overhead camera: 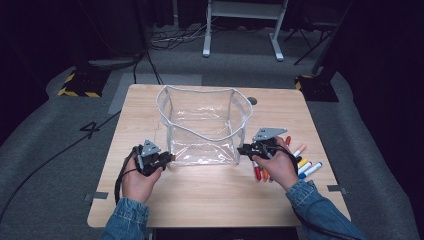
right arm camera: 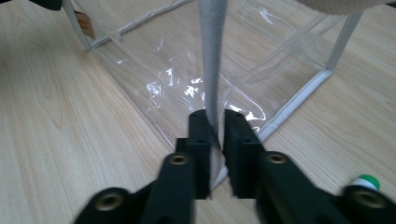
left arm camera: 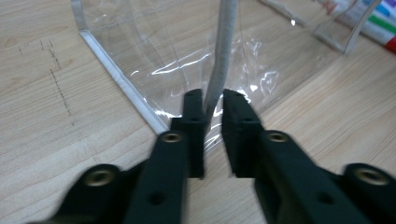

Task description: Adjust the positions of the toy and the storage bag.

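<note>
Now both claws [left arm camera: 214, 105] [right arm camera: 215, 122] pinch the clear bag's [overhead camera: 202, 125] white edge trim.

High view overlooks table [overhead camera: 210, 195] — tongs' cameras close, facing bag [overhead camera: 202, 127].

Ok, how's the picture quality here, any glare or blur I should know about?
High view: the table is evenly lit, the room behind dark. Left gripper view: white glare streaks on the clear bag, and the left gripper looks soft. Right gripper view: similar glints on the plastic, with the right gripper blurred low down.
</note>
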`<state>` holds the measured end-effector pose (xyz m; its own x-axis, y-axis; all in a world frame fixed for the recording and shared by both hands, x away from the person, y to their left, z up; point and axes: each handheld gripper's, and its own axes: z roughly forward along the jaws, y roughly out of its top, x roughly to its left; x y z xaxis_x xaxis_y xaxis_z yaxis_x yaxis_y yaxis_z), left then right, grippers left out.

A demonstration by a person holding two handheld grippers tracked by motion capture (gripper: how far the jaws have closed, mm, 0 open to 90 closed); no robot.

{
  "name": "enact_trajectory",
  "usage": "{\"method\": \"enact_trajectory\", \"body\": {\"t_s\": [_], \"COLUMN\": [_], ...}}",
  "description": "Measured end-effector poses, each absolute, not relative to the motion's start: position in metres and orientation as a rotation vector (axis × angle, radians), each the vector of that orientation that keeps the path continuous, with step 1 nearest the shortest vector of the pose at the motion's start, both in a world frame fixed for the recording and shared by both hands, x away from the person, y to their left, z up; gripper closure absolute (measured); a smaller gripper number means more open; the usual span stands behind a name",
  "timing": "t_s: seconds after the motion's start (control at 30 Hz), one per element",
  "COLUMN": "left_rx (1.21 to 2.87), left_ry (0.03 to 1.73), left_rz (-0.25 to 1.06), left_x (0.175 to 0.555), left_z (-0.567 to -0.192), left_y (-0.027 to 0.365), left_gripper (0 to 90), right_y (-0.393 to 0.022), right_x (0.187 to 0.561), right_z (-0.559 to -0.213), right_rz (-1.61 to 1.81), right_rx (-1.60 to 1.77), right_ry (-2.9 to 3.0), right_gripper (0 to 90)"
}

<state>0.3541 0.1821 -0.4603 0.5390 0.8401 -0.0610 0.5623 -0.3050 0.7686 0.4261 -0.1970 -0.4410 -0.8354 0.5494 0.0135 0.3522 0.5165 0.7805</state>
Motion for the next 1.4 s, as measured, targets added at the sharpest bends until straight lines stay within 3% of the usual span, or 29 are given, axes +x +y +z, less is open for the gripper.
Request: {"method": "enact_trajectory", "body": {"t_s": [0.4,0.77,1.2,1.23,1.27,1.3,1.4], "left_rx": [2.057,2.152,2.165,2.14,2.118,2.098,2.099], "left_ry": [1.023,0.833,0.779,0.782,0.784,0.795,0.768], "left_rz": [0.397,0.309,0.182,0.159,0.148,0.165,0.159], "left_x": [0.311,0.243,0.226,0.226,0.227,0.227,0.224], "left_z": [-0.458,-0.456,-0.455,-0.455,-0.453,-0.452,-0.441], "left_y": [0.175,0.15,0.144,0.145,0.146,0.147,0.15], "left_gripper": [87.6,87.6,86.9,76.3,76.3,67.1,55.3], "right_y": [-0.214,-0.255,-0.273,-0.275,-0.275,-0.277,-0.291], "right_x": [0.39,0.319,0.282,0.284,0.284,0.284,0.284], "right_z": [-0.435,-0.437,-0.438,-0.436,-0.436,-0.434,-0.426], "right_rz": [1.214,1.253,1.265,1.298,1.298,1.298,1.301], "right_rx": [0.677,0.693,0.697,0.702,0.702,0.711,0.732], "right_ry": [2.559,2.615,2.635,2.631,2.631,2.638,2.613], "right_gripper": [87.9,87.8,85.2,79.1,79.1,77.4,67.9]}}
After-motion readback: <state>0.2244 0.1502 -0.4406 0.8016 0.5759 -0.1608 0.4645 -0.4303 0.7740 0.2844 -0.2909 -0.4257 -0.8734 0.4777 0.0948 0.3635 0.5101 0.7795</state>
